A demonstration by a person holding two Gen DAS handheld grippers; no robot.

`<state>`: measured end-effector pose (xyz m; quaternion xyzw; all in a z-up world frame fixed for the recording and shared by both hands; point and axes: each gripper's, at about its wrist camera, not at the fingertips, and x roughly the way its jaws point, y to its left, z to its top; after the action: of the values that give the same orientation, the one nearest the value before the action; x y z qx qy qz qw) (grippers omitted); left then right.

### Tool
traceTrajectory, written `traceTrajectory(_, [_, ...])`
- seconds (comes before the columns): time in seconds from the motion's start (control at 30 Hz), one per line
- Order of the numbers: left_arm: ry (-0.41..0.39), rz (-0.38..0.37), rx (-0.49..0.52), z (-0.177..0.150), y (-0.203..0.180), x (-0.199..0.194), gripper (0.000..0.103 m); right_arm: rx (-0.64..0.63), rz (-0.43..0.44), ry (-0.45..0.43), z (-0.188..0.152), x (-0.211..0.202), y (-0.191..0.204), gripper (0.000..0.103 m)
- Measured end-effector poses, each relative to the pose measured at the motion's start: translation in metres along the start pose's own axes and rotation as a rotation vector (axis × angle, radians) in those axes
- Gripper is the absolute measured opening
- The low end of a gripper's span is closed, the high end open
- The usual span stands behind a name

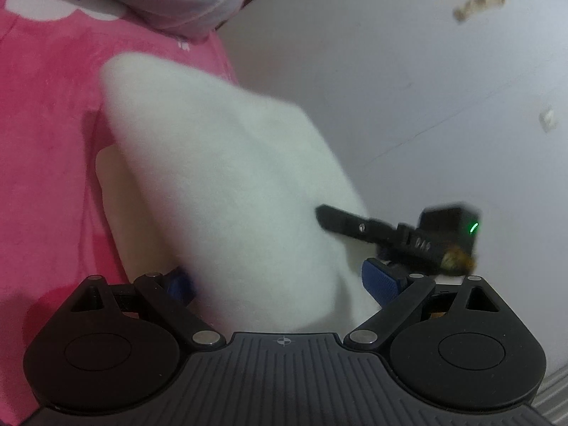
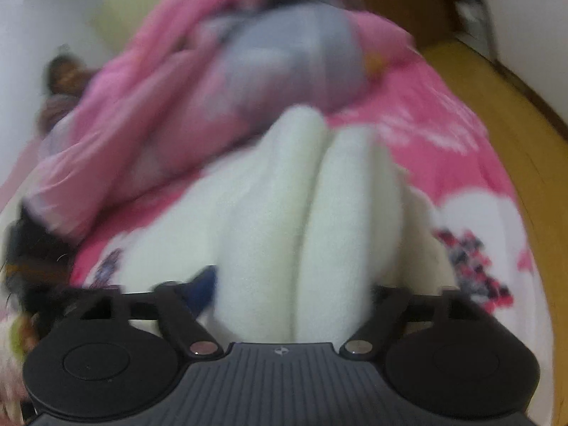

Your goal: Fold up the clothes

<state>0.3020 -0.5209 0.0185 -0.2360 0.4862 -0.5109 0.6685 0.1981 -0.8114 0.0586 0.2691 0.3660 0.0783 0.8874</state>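
Over the pink fleece blanket, L wrist view: my left gripper has its blue pads spread wide w/ the white fluffy fleece garment bulging between them, lifted off the bed; can't tell if it's pinched. My right gripper pokes into the cloth's edge by the white wall. R wrist view: garment bunched in thick folds between the fingers, very blurred, grip state unclear. Pink-grey bedding heap behind.

White fleece garment fills both grippers' fronts; piled bedding crowds beyond it.
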Motion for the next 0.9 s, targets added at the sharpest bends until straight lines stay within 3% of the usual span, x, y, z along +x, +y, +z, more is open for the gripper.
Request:
traceTrajectory(0.07, [-0.016, -0.020, -0.064, 0.003, 0.005, -0.007, 0.095, 0.031, 0.016, -0.034, -0.004, -0.004, -0.008, 0.091])
traceTrajectory(0.13, [-0.036, -0.044, -0.105, 0.005, 0.012, -0.024, 0.095, 0.003, -0.037, -0.056, -0.008, -0.014, -0.004, 0.097])
traceTrajectory(0.27, [-0.194, -0.031, -0.072, 0.010, 0.015, -0.079, 0.095, 0.023, -0.163, -0.204, -0.019, -0.061, -0.001, 0.101])
traceTrajectory(0.33, [-0.284, -0.017, -0.041, 0.017, 0.015, -0.107, 0.095, 0.036, -0.270, -0.303, -0.031, -0.087, 0.006, 0.101])
traceTrajectory(0.4, [-0.345, 0.055, 0.009, 0.026, 0.008, -0.118, 0.095, 0.042, -0.395, -0.381, -0.048, -0.111, 0.019, 0.100])
traceTrajectory(0.47, [-0.384, 0.131, 0.072, 0.034, 0.001, -0.122, 0.094, 0.003, -0.449, -0.413, -0.073, -0.128, 0.035, 0.097])
traceTrajectory(0.57, [-0.354, 0.173, 0.223, 0.040, -0.017, -0.122, 0.094, 0.011, -0.432, -0.423, -0.097, -0.136, 0.053, 0.075])
traceTrajectory(0.6, [-0.317, 0.185, 0.272, 0.043, -0.025, -0.105, 0.092, 0.022, -0.411, -0.420, -0.100, -0.135, 0.060, 0.067])
traceTrajectory(0.7, [-0.233, 0.237, 0.413, 0.035, -0.048, -0.063, 0.088, -0.017, -0.359, -0.385, -0.101, -0.116, 0.085, 0.056])
traceTrajectory(0.77, [-0.193, 0.336, 0.524, 0.018, -0.054, -0.038, 0.087, -0.131, -0.367, -0.342, -0.100, -0.091, 0.103, 0.055])
traceTrajectory(0.87, [-0.174, 0.434, 0.564, -0.011, -0.032, -0.017, 0.102, -0.267, -0.445, -0.250, -0.109, -0.046, 0.106, 0.054])
traceTrajectory(0.9, [-0.167, 0.412, 0.531, -0.009, -0.027, -0.019, 0.103, -0.309, -0.482, -0.222, -0.114, -0.032, 0.105, 0.054])
